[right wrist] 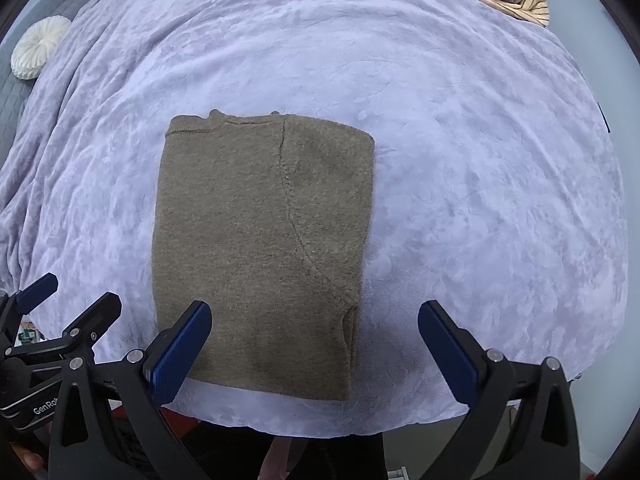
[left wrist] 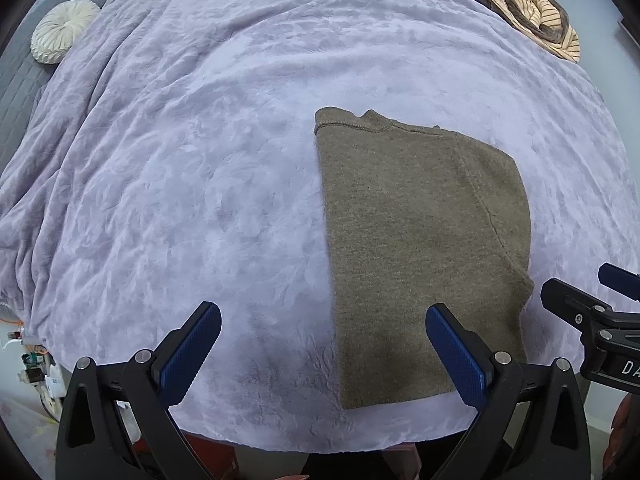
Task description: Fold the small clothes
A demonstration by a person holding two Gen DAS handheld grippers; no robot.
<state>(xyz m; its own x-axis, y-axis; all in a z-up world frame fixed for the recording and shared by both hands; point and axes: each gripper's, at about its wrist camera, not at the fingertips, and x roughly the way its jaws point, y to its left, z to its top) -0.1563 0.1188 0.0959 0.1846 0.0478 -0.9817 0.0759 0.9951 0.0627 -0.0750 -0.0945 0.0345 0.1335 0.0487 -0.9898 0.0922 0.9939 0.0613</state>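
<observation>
Lilac plush blanket (left wrist: 200,140) covers the bed, w/ lots of bare room on the left half. Far left, at the blanket's rumpled edge: a round white pleated cushion (left wrist: 64,36) on a grey quilted cover (left wrist: 20,80). Left gripper (left wrist: 324,318) hovers over the near blanket edge, blue-padded fingers (left wrist: 192,348) spread wide, nothing between them; its right finger sits over the sweater's near left portion, contact can't be told.

Centre-right: brown knit sweater (right wrist: 260,240), folded into a tall rectangle, lying flat on the blanket, neckline at the far edge, hem close to the bed's near edge. Left side edge runs straight; right side shows a folded-in sleeve seam curving down to the near right corner. Bare blanket all round it.

Right gripper (right wrist: 316,316) also hovers at the near edge, fingers (right wrist: 180,348) wide apart, holding nothing; left finger over the sweater's near left corner, right finger over bare blanket beyond the sweater's right edge. The 2 grippers sit side by side, near each other.

Far right corner of the bed: a heap of striped and brown clothes (left wrist: 536,16), well apart from the sweater.
</observation>
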